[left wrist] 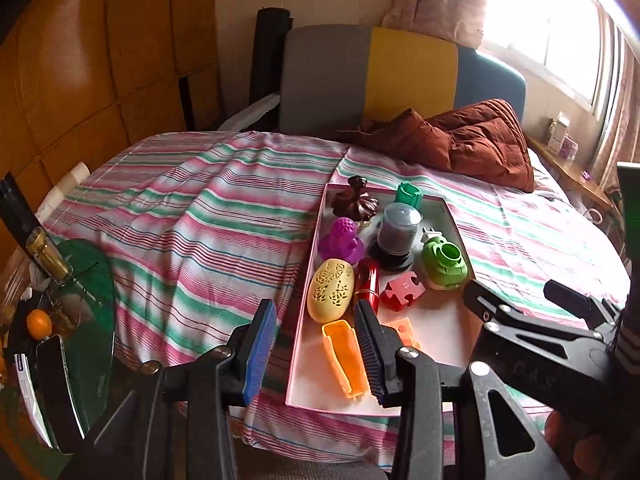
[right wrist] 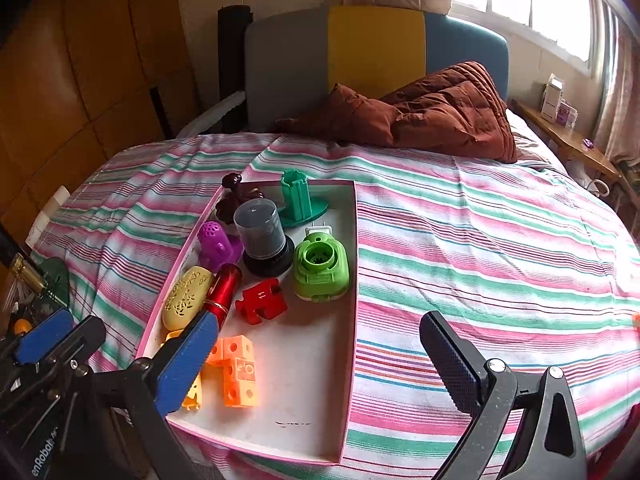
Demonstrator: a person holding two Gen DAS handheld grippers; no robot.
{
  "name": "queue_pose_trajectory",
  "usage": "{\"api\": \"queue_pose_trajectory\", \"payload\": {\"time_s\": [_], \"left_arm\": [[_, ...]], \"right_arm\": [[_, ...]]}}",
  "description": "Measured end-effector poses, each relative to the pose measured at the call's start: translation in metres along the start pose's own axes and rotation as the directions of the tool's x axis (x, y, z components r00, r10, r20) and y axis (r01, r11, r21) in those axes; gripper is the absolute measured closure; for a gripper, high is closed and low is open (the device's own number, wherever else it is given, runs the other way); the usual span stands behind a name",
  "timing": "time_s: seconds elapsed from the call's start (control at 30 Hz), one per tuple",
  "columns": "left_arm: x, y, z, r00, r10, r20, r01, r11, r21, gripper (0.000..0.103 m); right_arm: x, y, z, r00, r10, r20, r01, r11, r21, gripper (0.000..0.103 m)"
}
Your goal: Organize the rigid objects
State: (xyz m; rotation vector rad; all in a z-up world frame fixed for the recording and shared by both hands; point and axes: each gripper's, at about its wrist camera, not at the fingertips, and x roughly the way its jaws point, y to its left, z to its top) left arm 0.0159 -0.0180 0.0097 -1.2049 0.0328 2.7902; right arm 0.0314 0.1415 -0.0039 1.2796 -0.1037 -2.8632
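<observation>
My left gripper [left wrist: 316, 344] hangs open and empty over the tray's [right wrist: 320, 380] near edge; my right gripper [right wrist: 320, 364] gapes wide, empty too. Nearest in the tray lie orange blocks [right wrist: 236, 372], then a yellow egg [left wrist: 331, 289], red tube [right wrist: 224, 290] and red puzzle piece [right wrist: 262, 300]. Farther back stand the green punch [right wrist: 320, 266], purple toy [right wrist: 216, 246], dark jar [right wrist: 262, 236] and green stand [right wrist: 298, 198].
</observation>
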Motion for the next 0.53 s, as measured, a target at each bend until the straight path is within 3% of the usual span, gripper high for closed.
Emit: {"api": "queue_pose_trajectory", "payload": {"time_s": [0.27, 0.53], "left_arm": [[0.0036, -0.0042, -0.0035, 0.999, -0.009, -0.032, 0.010, 1.000, 0.013, 0.062], [0.0022, -0.0048, -0.0043, 1.000, 0.025, -0.003, -0.025, 1.000, 0.017, 0.062]], "right_arm": [[0.0001, -0.0021, -0.0003, 1.000, 0.002, -0.002, -0.002, 1.000, 0.004, 0.002], [0.0015, -0.0037, -0.0017, 1.000, 0.004, -0.008, -0.004, 1.000, 0.010, 0.002]]}}
